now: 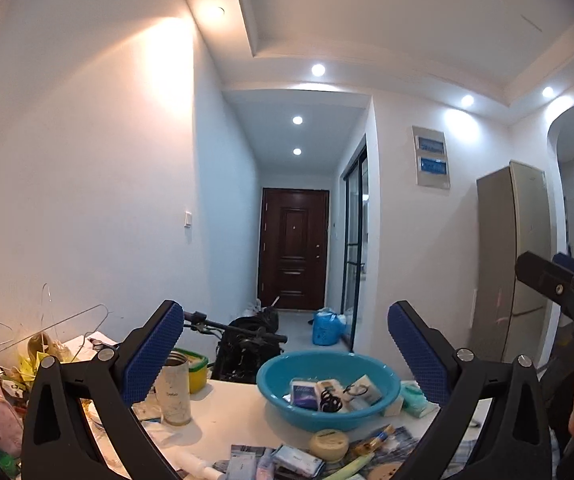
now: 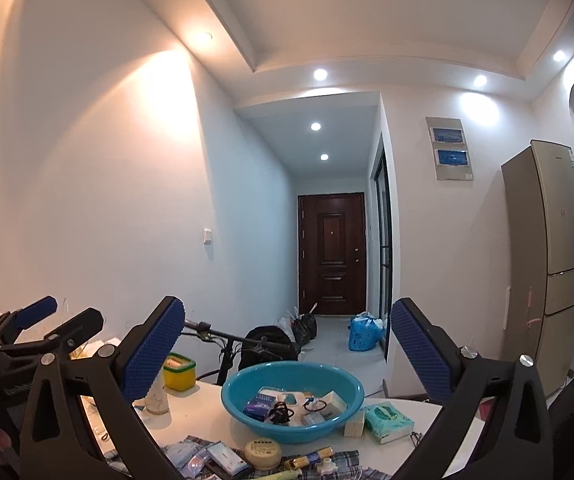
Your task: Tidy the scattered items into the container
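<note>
A teal plastic basin [image 1: 327, 412] [image 2: 293, 420] stands on the white table and holds small boxes, packets and black hair ties. In front of it lie scattered items: a round cream tin [image 1: 329, 445] [image 2: 263, 453], tissue packs [image 1: 297, 460] [image 2: 227, 458], a white tube [image 1: 195, 463] and a gold tube [image 2: 313, 457]. A green wipes pack [image 2: 387, 421] [image 1: 417, 398] lies right of the basin. My left gripper [image 1: 287, 360] is open and empty above the table. My right gripper [image 2: 289, 360] is open and empty, raised before the basin.
A tall tin cup [image 1: 175, 388] and a yellow lidded box [image 2: 179, 372] stand left of the basin. Wire hangers [image 1: 47, 328] and clutter fill the table's left end. A bicycle handlebar [image 2: 239, 338], a hallway door [image 2: 331, 254] and a fridge [image 2: 547, 264] are behind.
</note>
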Demonstrator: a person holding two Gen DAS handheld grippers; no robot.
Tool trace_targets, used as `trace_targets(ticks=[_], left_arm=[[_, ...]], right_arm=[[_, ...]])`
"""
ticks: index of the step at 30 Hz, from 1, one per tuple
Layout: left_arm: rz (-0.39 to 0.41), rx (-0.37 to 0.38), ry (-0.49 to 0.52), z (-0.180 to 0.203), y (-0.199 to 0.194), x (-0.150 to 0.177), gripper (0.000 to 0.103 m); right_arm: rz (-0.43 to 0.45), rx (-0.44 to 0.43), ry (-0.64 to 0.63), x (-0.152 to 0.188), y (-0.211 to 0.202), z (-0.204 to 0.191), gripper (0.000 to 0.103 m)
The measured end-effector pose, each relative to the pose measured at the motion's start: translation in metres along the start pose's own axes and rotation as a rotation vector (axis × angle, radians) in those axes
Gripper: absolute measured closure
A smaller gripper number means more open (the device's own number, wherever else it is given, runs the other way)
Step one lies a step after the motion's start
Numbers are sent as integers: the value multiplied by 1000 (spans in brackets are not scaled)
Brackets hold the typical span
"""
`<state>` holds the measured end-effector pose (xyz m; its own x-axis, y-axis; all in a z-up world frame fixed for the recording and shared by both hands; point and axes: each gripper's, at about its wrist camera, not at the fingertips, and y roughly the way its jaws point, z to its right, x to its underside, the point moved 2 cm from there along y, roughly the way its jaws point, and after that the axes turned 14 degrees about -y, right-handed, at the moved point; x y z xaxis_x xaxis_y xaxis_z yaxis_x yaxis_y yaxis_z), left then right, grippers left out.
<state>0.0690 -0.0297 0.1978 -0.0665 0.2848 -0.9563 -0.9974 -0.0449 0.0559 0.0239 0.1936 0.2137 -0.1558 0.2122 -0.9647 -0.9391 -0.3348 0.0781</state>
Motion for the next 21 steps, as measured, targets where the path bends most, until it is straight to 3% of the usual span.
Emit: trace_targets(ticks=[7, 13, 21], left_arm=[[-27, 7, 1, -3, -2, 31, 0], [-86, 34, -59, -13, 1, 55, 0], [-178, 65, -48, -15, 14, 101, 0]], right_arm=[[-78, -25, 14, 32, 9, -7, 0], [-103, 20, 34, 61, 3, -11, 0], [-138, 13, 29, 102, 8, -23, 0]])
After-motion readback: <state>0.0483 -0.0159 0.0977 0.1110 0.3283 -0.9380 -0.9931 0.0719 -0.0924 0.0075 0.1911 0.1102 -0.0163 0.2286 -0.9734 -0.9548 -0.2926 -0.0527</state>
